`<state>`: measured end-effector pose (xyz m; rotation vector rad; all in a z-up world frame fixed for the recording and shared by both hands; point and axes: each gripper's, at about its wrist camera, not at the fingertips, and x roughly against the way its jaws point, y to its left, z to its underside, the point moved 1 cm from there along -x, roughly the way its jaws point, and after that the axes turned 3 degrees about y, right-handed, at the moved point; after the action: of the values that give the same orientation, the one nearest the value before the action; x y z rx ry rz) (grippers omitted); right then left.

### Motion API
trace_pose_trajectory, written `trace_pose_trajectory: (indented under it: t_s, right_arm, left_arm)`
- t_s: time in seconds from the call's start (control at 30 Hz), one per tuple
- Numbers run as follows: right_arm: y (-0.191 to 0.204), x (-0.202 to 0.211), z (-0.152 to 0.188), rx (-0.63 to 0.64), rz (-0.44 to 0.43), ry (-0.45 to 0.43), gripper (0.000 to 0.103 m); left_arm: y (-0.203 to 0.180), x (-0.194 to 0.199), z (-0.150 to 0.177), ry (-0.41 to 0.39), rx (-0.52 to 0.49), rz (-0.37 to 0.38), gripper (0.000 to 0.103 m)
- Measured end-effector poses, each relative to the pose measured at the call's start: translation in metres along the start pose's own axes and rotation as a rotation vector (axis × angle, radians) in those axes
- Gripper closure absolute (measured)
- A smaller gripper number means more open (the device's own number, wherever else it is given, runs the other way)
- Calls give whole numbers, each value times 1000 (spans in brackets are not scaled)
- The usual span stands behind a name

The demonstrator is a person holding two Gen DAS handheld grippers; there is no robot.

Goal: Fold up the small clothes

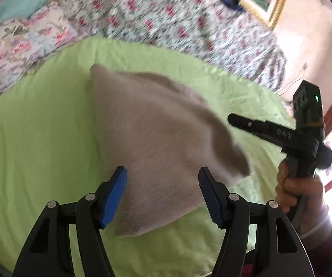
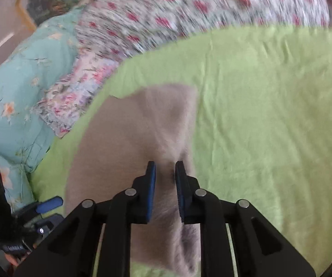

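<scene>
A small beige fuzzy cloth point(image 1: 159, 138) lies on a lime-green sheet point(image 1: 39, 138). My left gripper point(image 1: 162, 196) is open, its blue pads either side of the cloth's near part, holding nothing. My right gripper point(image 2: 165, 184) has its pads narrowly apart with a raised fold of the beige cloth point(image 2: 124, 143) between them; whether they clamp it is unclear. In the left wrist view the right gripper point(image 1: 232, 118) is at the right, lifting the cloth's right edge. The left gripper point(image 2: 48, 204) shows at the lower left of the right wrist view.
A floral quilt point(image 1: 166, 18) covers the bed beyond the green sheet. A teal flowered pillow point(image 2: 16, 87) lies at the left. A gold-framed picture point(image 1: 272, 0) leans by the wall. Both views are motion-blurred.
</scene>
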<state>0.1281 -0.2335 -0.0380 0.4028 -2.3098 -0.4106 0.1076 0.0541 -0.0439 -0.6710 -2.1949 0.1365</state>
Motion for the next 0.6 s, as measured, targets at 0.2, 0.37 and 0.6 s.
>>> trace_pose_trajectory:
  t_s: [0.2,0.37,0.6]
  right_arm:
    - [12,-12,21,46,23,68,84]
    - [-26,-34,37,-28,82,132,95]
    - [-14,-14,37,7,96,115,93]
  left_arm:
    - [4,-31,0,57,12,37,43]
    - [22,-60,11,114,46,-31,66]
    - [8,-37,18,114,11,-87,66]
